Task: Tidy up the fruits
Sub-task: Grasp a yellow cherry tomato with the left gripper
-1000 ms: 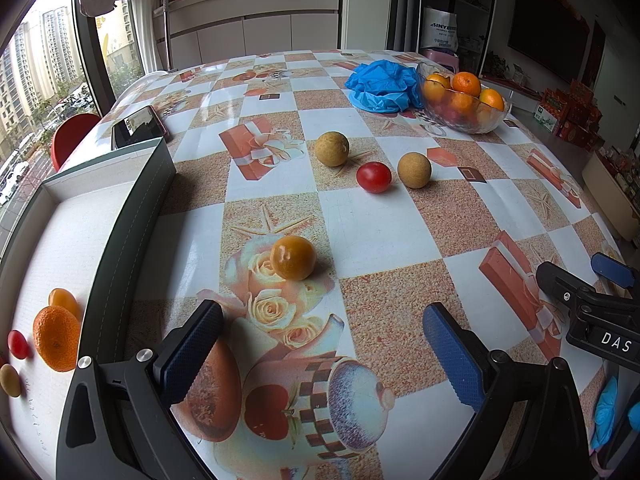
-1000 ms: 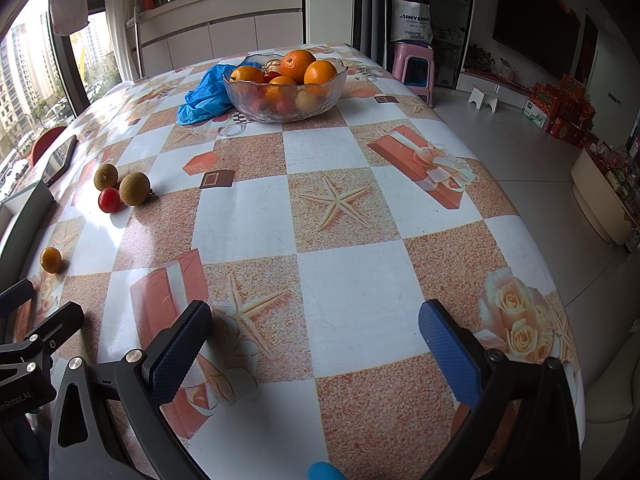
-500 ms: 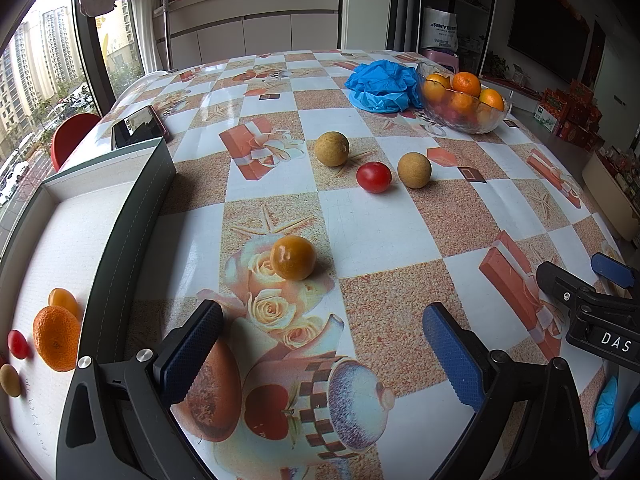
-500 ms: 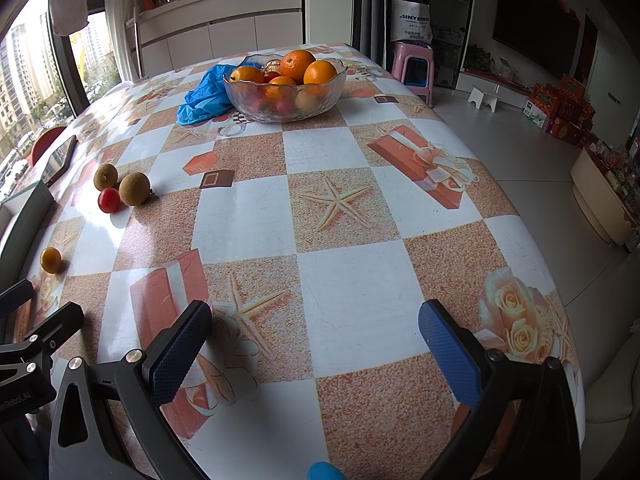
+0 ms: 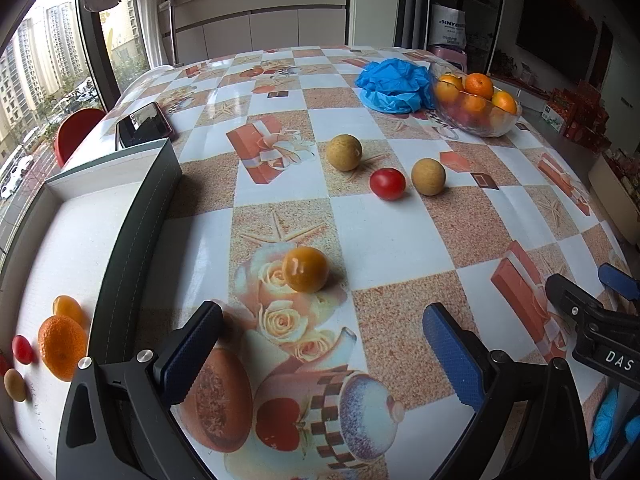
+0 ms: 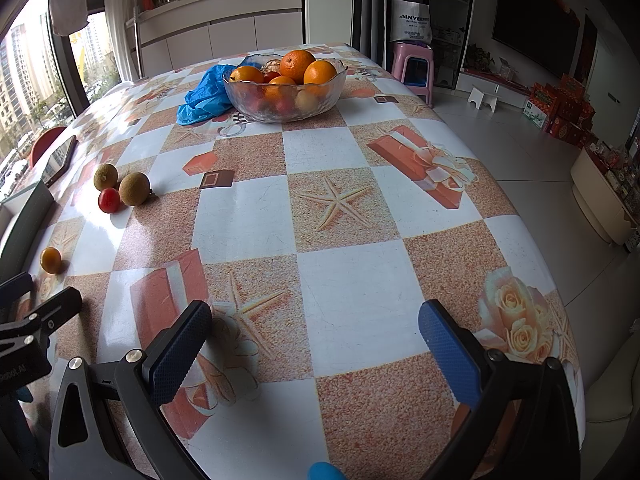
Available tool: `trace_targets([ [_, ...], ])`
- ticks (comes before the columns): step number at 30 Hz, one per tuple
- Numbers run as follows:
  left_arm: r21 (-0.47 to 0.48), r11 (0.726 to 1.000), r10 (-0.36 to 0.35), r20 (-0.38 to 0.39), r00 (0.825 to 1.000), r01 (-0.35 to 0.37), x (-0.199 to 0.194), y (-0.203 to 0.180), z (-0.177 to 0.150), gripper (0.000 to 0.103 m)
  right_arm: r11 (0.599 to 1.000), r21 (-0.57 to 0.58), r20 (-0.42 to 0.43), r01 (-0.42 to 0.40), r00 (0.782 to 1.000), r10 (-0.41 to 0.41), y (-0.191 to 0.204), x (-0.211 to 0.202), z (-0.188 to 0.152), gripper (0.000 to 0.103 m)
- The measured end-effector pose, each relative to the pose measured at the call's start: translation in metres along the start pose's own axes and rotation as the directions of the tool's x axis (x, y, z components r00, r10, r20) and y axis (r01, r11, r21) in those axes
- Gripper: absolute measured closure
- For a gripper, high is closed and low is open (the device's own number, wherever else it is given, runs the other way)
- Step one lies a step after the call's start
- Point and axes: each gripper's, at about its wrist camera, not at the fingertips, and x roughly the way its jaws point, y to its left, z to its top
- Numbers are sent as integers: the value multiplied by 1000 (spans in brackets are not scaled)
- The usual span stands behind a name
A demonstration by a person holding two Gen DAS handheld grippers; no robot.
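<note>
Kumquat [image 5: 305, 269] just ahead of left gripper [image 5: 324, 344], jaws spread, right gripper [image 6: 316, 344] level, jaws spread

Low wrist views, shared table [image 5: 384, 232]

- A tablecloth [image 5: 384, 236] covers the table, checked in white and speckled orange-brown squares, printed with gift boxes, starfish, roses and a teapot.
- A crumpled blue plastic bag [image 5: 394, 84] lies on the cloth at the far side.
- A smartphone [image 5: 142, 124] with a dark screen and a reddish case lies flat near the far left edge.
- A red chair back [image 5: 76, 132] shows beyond that edge, by the window.
- A pink plastic stool [image 6: 412, 66] stands on the floor past the table.
- A white carrier bag [image 6: 411, 22] with printed lettering sits behind the stool.
- Red cartons [image 6: 560, 114] are stacked along the right wall.
</note>
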Motion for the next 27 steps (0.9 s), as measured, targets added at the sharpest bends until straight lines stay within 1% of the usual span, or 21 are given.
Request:
trace_targets([
  [2,-8,1000,12,-5,1000,-12,3,2,6,3,1000,0,0,0,1000,0,0,0,0,0],
  [4,-15,1000,24,-7,1000,-24,5,2,11,10,1000,0,0,0,1000,0,0,0,0,0],
  [6,-21,1000,23,-7,1000,-23,5,2,16,26,1000,0,0,0,1000,0,0,0,0,0],
  [7,-21,1000,23,-7,1000,-23,5,1,18,31,1000,0,0,0,1000,0,0,0,0,0],
  [8,-19,1000,20,-5,1000,-20,5,0,19,43,1000,0,0,0,1000,0,0,0,0,0],
  [9,-17,1000,15,-3,1000,-15,4,-1,20,56,1000,0,0,0,1000,0,0,0,0,0],
  [10,-12,1000,11,1,1000,-11,3,-3,21,63,1000,0,0,0,1000,0,0,0,0,0],
  [11,-5,1000,5,4,1000,-5,2,-4,20,79,1000,0,0,0,1000,0,0,0,0,0],
  [14,5,1000,4,16,1000,-4,-1,-4,16,80,1000,0,0,1,1000,-1,0,0,0,0],
  [21,30,999,-31,29,999,30,-17,0,-6,80,1000,-5,-7,5,1000,-5,1,0,0,0],
  [24,29,999,-39,40,998,38,-23,3,-15,80,999,-31,-25,-20,1000,20,10,3,6,0],
  [27,12,999,-48,44,998,47,-27,7,-21,80,994,-87,-54,-69,996,65,33,12,19,0],
])
